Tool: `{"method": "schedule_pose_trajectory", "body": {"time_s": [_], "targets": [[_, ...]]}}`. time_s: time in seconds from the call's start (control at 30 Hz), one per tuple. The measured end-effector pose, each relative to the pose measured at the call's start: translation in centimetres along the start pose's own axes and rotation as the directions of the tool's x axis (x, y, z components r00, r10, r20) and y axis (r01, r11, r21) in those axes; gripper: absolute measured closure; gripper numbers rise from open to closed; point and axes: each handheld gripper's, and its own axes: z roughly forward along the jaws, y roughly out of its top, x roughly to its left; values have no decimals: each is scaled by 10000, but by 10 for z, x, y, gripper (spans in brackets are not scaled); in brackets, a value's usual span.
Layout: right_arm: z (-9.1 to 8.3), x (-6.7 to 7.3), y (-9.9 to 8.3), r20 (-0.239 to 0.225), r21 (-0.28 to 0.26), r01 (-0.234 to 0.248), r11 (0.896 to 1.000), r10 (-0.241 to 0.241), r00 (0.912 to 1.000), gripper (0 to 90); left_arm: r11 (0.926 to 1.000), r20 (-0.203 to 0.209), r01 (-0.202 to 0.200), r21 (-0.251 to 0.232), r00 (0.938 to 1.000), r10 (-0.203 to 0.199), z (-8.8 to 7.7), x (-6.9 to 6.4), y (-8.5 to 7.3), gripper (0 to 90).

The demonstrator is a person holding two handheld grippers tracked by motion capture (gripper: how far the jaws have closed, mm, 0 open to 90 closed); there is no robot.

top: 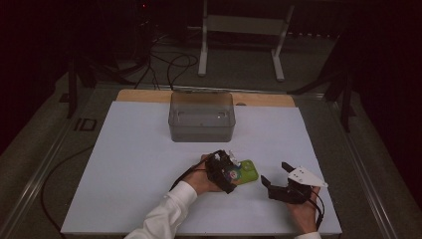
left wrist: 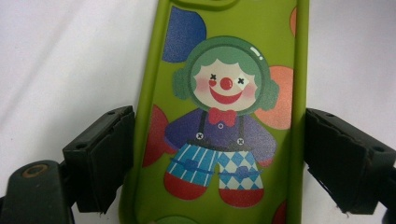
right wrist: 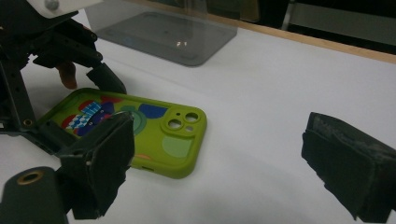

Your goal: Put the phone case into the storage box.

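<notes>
The green phone case point(top: 245, 173) lies flat on the white table sheet point(top: 124, 164), printed back up, at about 6 o'clock from the clear plastic bin point(top: 201, 117) and near the front edge. A clown figure is printed on its back, and the camera cut-out point(right wrist: 181, 122) sits at the end away from the left gripper point(top: 225, 169).

**Handling properties (judged).** The case looks like a thin moulded silicone or soft-plastic shell: light, flexible, with a matte and fairly grippy surface. It is not fragile. As an empty shell, it probably bows inward under a hard squeeze across its width.

**Grip state.**
- Left gripper point(left wrist: 219, 163): the jaws straddle the case across its long sides, near the end opposite the camera cut-out. In the left gripper view both pads sit at the side rails; the left pad point(left wrist: 109, 154) appears to touch, the right pad point(left wrist: 336, 158) is touching or a hair off. Treat this as a clamp just taken, not yet proven firm.
- Right gripper point(top: 281, 180): jaws spread wide, holding nothing, at 3 o'clock from the case and apart from it.

**Recommended hold.** Grip across the two long side rails, where the walls stiffen the shell. Use moderate force only. Avoid the camera cut-out end, where the wall is interrupted.
</notes>
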Motion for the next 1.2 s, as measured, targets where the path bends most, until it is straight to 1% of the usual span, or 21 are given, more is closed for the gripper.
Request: {"method": "schedule_pose_trajectory", "body": {"time_s": [0.23,0.4,0.5,0.67,0.77,0.87,1.07,1.17,1.2], "targets": [[-1,0,0,-4,8,-21,10000,21,10000,98,9997,-26,-36,226,10000,36,0,-1,3,131],[-1,-1,0,-18,16,-57,10000,57,10000,98,9998,-112,-40,196,9999,42,-1,-1,3,150],[-1,-1,0,-28,20,-56,10000,56,10000,98,10000,-137,0,93,9999,1,-1,-1,2,154],[0,-1,0,-29,25,-11,10000,11,10000,98,9998,-251,203,-66,9995,-204,-2,0,0,155],[0,-1,0,-37,29,-21,10000,21,10000,98,9996,-289,259,-91,9992,-262,-3,1,-2,155],[0,-1,0,-46,18,-14,10000,14,10000,98,9992,-470,362,-160,9982,-369,-7,4,-6,155],[1,0,0,-83,37,17,10000,-17,10000,98,9962,-666,647,-584,9954,-686,-17,9,-11,155],[1,0,0,-86,48,-11,10000,12,10000,98,9952,-736,689,-697,9945,-740,-21,11,-12,155],[1,0,0,-78,57,17,10000,-17,10000,98,9938,-863,754,-815,9929,-824,-25,13,-14,155]]}}
